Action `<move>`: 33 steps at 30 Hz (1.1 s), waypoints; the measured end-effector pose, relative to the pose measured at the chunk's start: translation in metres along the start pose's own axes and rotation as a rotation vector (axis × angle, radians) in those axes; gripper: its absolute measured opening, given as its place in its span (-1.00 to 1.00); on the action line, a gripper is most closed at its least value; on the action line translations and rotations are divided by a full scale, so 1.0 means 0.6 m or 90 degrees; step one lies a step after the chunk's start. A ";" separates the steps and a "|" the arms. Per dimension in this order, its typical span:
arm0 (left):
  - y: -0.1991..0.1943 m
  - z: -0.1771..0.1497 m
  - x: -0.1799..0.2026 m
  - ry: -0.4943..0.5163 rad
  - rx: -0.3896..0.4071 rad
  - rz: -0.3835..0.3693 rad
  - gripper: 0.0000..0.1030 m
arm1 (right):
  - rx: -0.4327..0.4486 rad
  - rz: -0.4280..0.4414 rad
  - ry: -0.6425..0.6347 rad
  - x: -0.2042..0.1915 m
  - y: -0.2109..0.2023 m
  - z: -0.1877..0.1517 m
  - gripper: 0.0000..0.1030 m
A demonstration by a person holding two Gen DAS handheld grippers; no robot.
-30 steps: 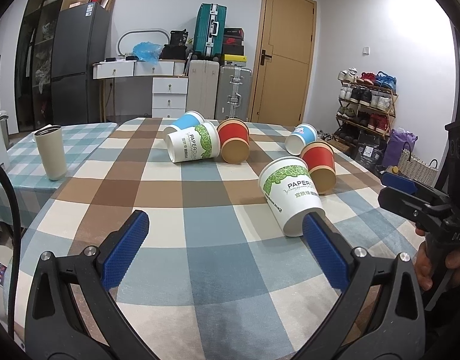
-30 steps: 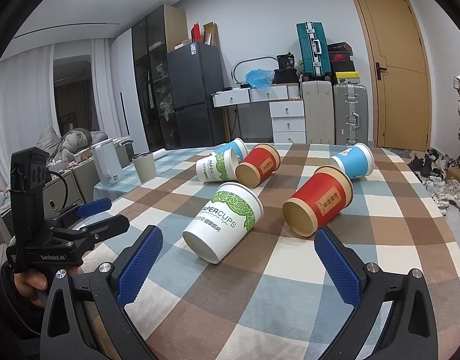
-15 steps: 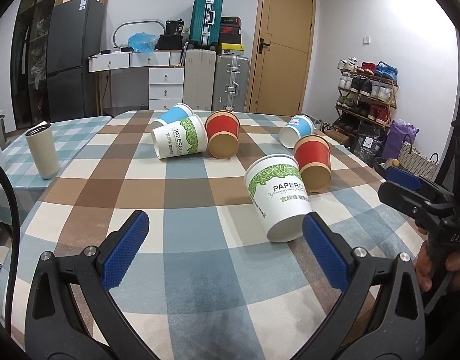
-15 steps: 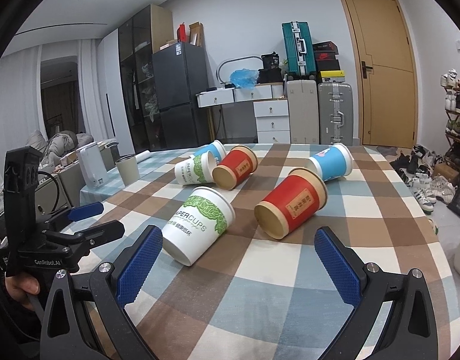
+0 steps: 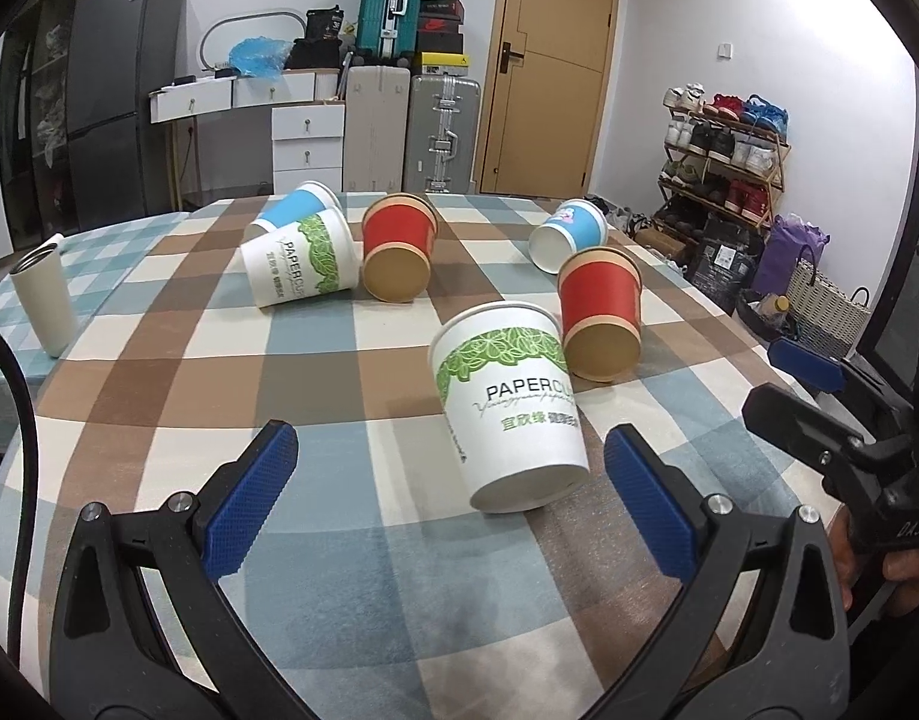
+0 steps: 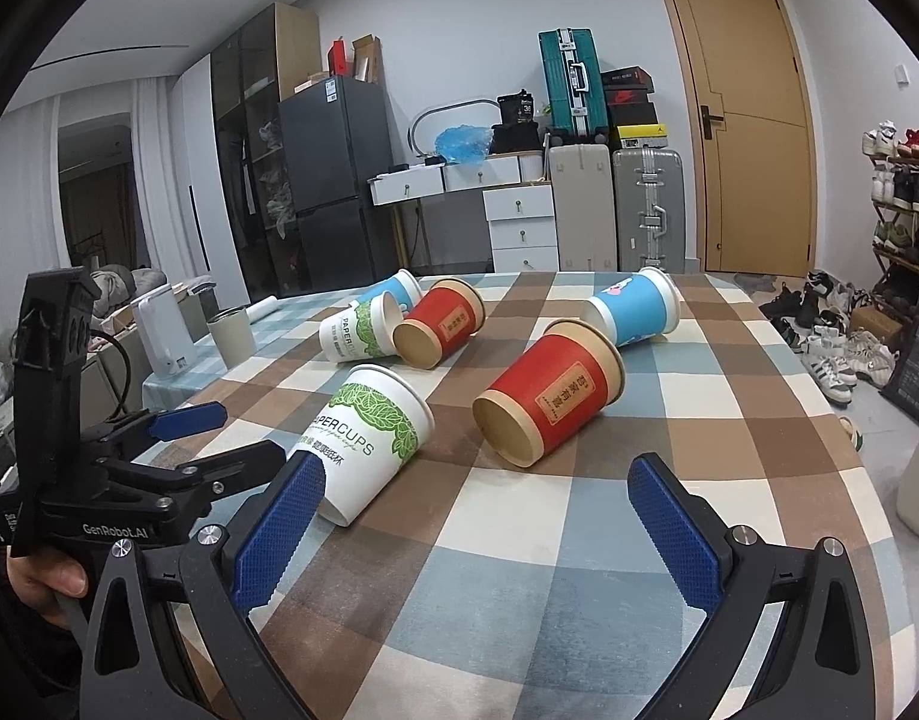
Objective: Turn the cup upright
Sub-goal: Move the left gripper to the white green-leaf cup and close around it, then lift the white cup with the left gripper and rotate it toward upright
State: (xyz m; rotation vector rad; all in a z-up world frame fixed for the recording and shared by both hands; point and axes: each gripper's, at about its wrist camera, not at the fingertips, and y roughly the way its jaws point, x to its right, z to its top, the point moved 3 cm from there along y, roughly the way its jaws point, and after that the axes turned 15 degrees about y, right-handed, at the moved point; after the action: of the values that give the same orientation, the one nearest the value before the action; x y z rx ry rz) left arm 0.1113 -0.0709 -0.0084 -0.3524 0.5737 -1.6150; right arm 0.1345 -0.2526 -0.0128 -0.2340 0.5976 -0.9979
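Both grippers — left (image 5: 450,501), right (image 6: 474,531) — hung wide open and empty over the counter (image 5: 351,570), seemingly lining up on the nearest white cup (image 5: 510,405), lying on its side, base toward them — red cup (image 5: 600,321) just behind, others farther.

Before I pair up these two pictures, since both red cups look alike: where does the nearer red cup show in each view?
Left wrist: the nearer red cup lies on its side right of centre, just behind the nearest white leaf-print cup.
Right wrist: the same cup lies at centre, base toward the camera, right of the white cup.
Shared landmark: the teal suitcase against the wall.
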 end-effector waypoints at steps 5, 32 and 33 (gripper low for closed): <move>0.023 0.009 0.014 0.016 -0.016 -0.008 0.98 | -0.003 -0.002 0.007 0.003 0.001 0.000 1.00; 0.074 0.015 0.039 0.014 -0.086 -0.060 0.09 | -0.002 -0.001 0.006 0.004 0.001 -0.001 1.00; 0.072 0.015 0.038 0.010 -0.084 -0.060 0.09 | -0.002 -0.001 0.005 0.003 0.001 -0.001 1.00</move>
State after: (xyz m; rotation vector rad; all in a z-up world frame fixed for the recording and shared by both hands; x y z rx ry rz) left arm 0.1488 -0.0967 -0.0271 -0.4704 0.6870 -1.6750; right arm 0.1354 -0.2538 -0.0146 -0.2332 0.6071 -0.9991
